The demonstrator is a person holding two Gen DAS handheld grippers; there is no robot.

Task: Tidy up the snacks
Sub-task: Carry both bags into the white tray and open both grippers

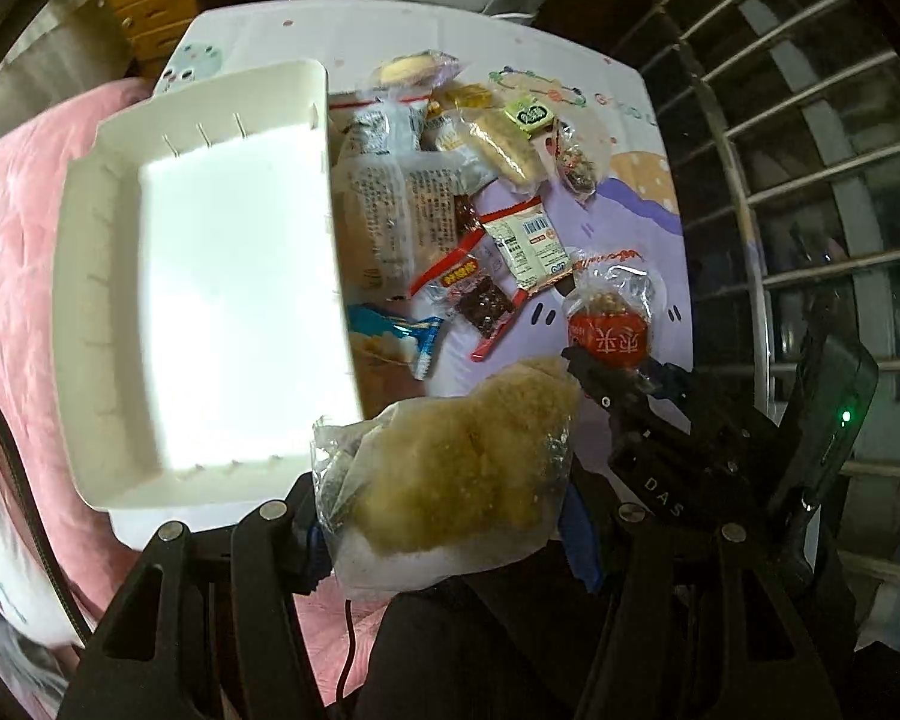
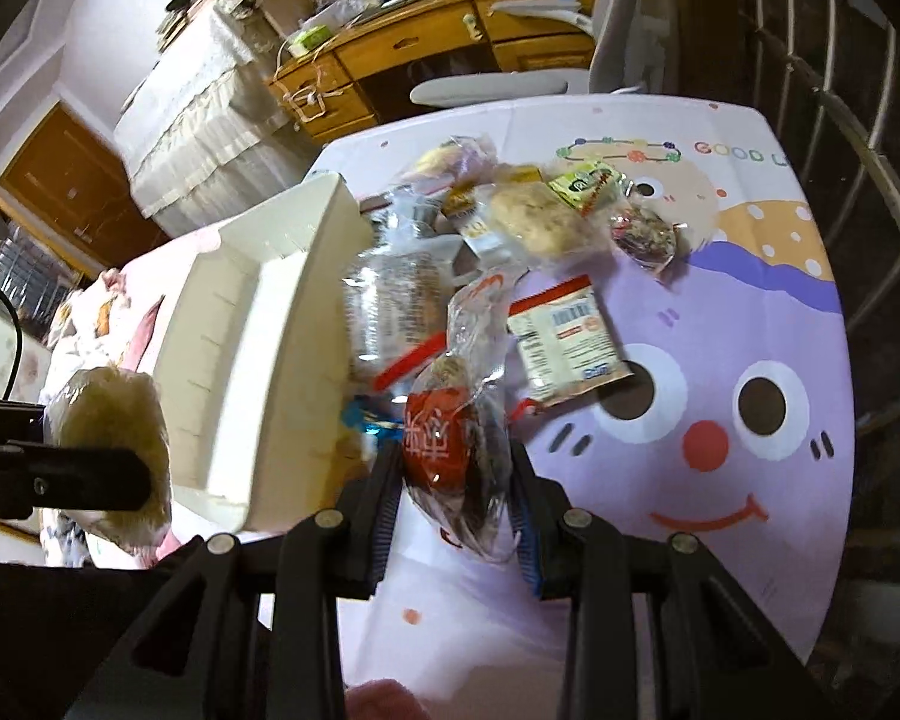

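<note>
The left gripper point(image 1: 444, 516) grasps a bagged crumbly cake point(image 1: 468, 456); the right gripper point(image 2: 456, 510) grasps a red-labelled pastry point(image 2: 441, 438). The white bin point(image 1: 210, 276) lies left, nearer the left gripper.

Left of the jaws the white box point(image 1: 210, 276) stands open and bare inside. Ahead lies the snack pile point(image 1: 450, 204); right of it, the tablecloth point(image 2: 750, 312) is free.

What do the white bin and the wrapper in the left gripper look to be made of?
White bin: looks like rigid moulded plastic, smooth and semi-glossy; the floor glares and the walls carry moulded slots. Wrapper in the left gripper: thin clear plastic film, crinkled and shiny, with the crumbly yellow snack showing through.
</note>
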